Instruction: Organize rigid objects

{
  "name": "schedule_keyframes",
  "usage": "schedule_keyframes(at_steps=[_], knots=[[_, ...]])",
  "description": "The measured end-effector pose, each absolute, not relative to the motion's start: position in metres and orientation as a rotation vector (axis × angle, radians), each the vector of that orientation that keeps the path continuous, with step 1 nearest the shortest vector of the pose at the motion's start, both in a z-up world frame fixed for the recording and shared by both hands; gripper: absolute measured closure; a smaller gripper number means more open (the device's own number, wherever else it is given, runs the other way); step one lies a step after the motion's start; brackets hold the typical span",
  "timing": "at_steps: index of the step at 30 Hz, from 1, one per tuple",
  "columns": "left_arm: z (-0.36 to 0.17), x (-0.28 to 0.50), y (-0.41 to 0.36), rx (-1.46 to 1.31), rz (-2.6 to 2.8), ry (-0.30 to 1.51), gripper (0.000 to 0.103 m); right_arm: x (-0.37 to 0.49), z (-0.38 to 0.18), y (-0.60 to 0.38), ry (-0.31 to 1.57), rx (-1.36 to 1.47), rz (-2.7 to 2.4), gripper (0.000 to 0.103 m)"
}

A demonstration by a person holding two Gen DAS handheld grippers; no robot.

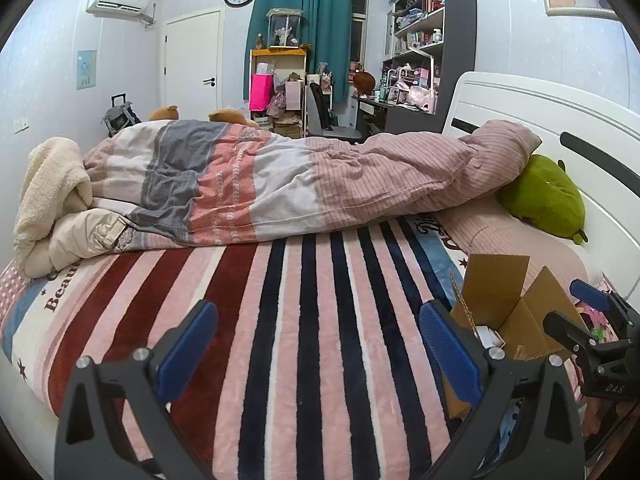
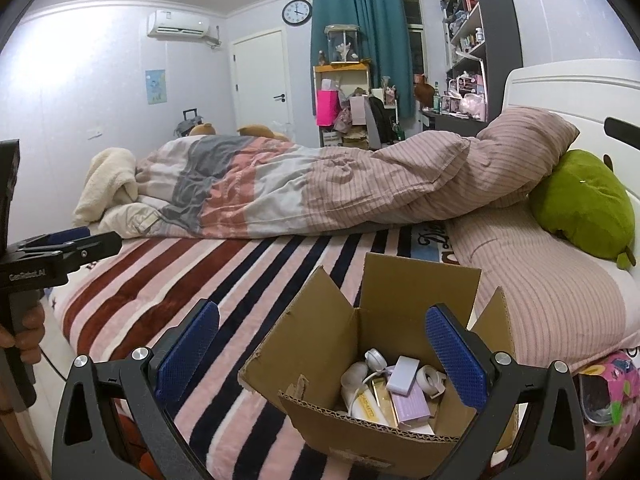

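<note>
Holding a claw in each hand, we face a bed [image 1: 312, 320] covered by a striped blanket. The left claw [image 1: 316, 344] hovers low over the blanket, its blue fingers spread wide with nothing between them. The right claw [image 2: 320, 348] is also spread wide and empty, poised above an open cardboard box [image 2: 320, 360] that sits on the bed's near right side, flaps up.

The right view looks down into the box: small rigid items [image 2: 396, 388] lie jumbled at the bottom, among them white rounded pieces, a gold bar and pale lilac boxes. The left view sees only the box's [image 1: 496, 300] outside and flaps, with the right claw [image 1: 576, 312] beside it. A quilt [image 1: 280, 176] lies bunched across the far side.
</note>
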State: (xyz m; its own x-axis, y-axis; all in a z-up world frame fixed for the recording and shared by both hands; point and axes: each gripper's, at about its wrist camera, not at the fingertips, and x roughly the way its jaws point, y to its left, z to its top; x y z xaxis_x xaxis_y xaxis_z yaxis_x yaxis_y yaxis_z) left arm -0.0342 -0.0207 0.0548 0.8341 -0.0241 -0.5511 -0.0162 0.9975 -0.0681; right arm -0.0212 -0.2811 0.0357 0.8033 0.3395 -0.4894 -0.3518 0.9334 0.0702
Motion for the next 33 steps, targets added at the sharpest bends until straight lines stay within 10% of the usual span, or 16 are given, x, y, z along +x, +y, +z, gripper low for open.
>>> schedule_keyframes(at_steps=[33], knots=[[0.051,-0.035,-0.013,-0.069,-0.005,0.595,0.002,-0.036,0.025,-0.272,0.517,-0.003,0.397,0.0]])
